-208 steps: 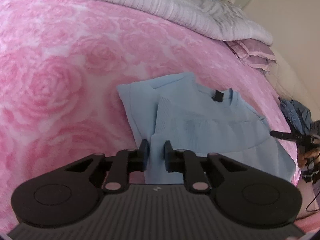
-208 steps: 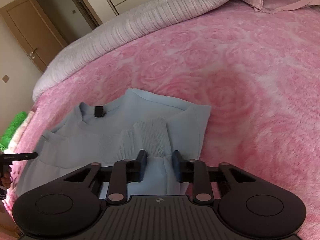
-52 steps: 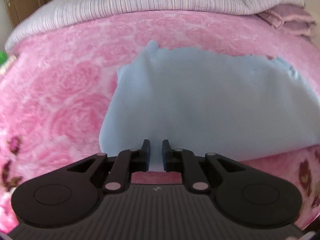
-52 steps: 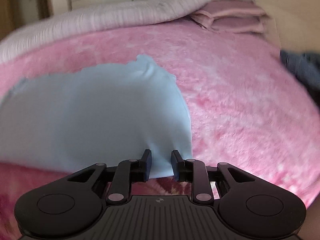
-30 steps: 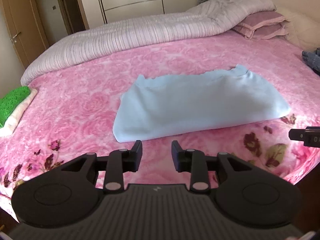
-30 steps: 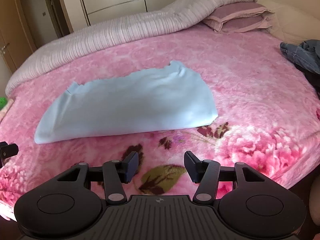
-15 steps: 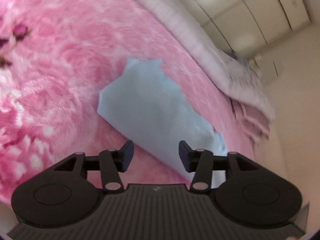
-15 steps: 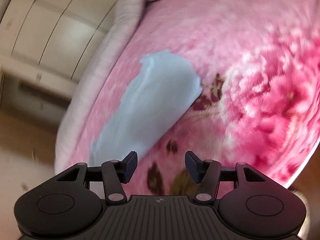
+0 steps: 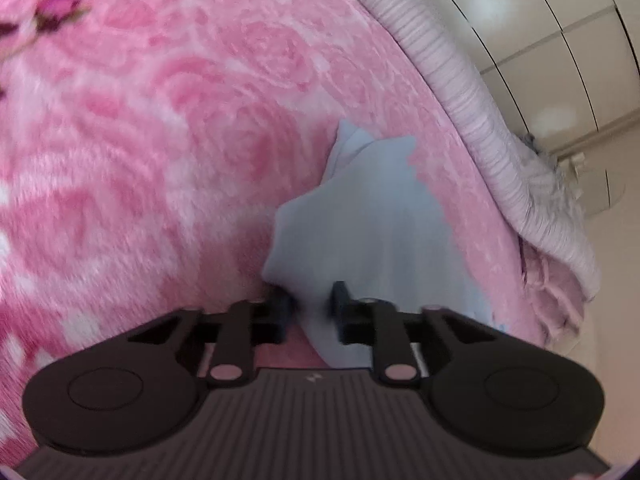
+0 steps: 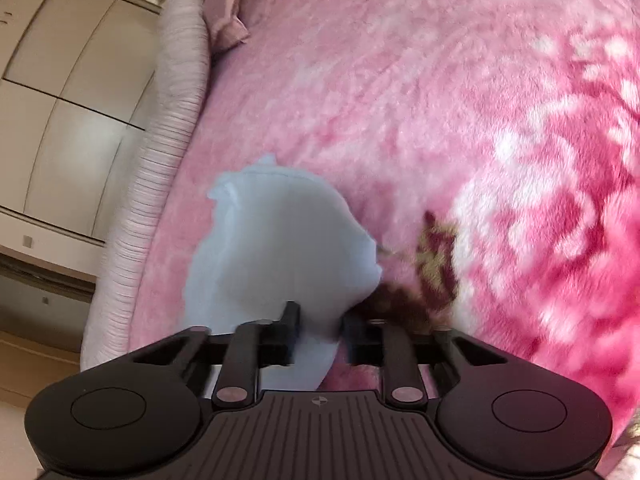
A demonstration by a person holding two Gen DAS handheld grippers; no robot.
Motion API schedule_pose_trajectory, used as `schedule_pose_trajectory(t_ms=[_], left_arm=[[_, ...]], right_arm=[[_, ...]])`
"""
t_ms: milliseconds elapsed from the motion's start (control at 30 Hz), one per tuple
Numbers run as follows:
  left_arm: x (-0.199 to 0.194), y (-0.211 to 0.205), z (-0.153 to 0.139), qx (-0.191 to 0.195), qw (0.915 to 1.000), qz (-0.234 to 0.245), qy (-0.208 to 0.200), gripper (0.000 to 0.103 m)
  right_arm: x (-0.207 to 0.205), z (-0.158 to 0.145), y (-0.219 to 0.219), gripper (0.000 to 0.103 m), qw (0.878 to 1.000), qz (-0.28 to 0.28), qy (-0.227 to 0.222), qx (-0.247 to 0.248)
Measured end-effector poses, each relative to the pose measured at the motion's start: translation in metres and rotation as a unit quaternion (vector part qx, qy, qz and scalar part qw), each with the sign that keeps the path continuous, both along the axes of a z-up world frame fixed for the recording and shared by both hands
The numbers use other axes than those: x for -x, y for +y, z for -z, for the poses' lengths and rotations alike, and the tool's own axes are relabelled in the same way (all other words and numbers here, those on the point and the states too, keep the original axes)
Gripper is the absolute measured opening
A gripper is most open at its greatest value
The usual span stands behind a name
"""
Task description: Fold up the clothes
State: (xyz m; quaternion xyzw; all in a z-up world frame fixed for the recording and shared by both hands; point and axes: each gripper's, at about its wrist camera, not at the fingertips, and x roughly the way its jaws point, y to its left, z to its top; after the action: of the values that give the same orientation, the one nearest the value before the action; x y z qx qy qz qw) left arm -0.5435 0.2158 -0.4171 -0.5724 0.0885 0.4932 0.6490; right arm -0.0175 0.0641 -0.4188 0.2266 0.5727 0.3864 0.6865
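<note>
Left wrist view: the black two-finger left gripper (image 9: 310, 306) sits low over the pink rose-patterned plush blanket (image 9: 152, 132), and the folded pale blue knit sweater (image 9: 368, 224) lies on that blanket straight ahead of it; half a second ago the fingers stood wide apart with the garment's near edge clear of them, whereas here they have narrowed and a corner of the blue cloth runs down between them; the tips are blurred, so whether they are actually pinching the fabric cannot be told; the camera is also much closer to the sweater than before, which now fills the middle of the view; beyond it a rolled lilac-striped quilt (image 9: 472, 92) runs along the far edge of the bed, with cream wardrobe doors (image 9: 560, 40) behind.

Right wrist view: the black right gripper (image 10: 319, 326) has likewise dropped toward the bed since the earlier frame, when its fingers were spread above bare blanket; now the sweater's (image 10: 276, 256) opposite end reaches down between the fingers; the left finger overlaps the cloth and the right one stands just beside its edge, over a dark floral patch of the blanket (image 10: 420, 92); a gap remains between the fingers, so a firm clamp cannot be confirmed; the quilt (image 10: 160, 184) and a pink pillow (image 10: 228, 20) lie beyond.
</note>
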Motion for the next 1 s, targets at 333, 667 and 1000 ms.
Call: schedule_pose_trajectory(t_ms=[333, 667, 1000], left_arm=[[0.000, -0.046, -0.041, -0.055, 0.9970, 0.046, 0.029, 0.006], [0.018, -0.119, -0.030, -0.005, 0.9929, 0.102, 0.061, 0.012], [-0.002, -0.145, -0.087, -0.074, 0.9651, 0.190, 0.164, 0.012]], right_arm=[[-0.001, -0.035, -0.023, 0.006, 0.998, -0.025, -0.052, 0.001], [-0.011, -0.021, -0.105, 0.015, 0.998, -0.042, -0.029, 0.030], [0.026, -0.073, -0.119, 0.034, 0.969, -0.145, -0.186, 0.069]])
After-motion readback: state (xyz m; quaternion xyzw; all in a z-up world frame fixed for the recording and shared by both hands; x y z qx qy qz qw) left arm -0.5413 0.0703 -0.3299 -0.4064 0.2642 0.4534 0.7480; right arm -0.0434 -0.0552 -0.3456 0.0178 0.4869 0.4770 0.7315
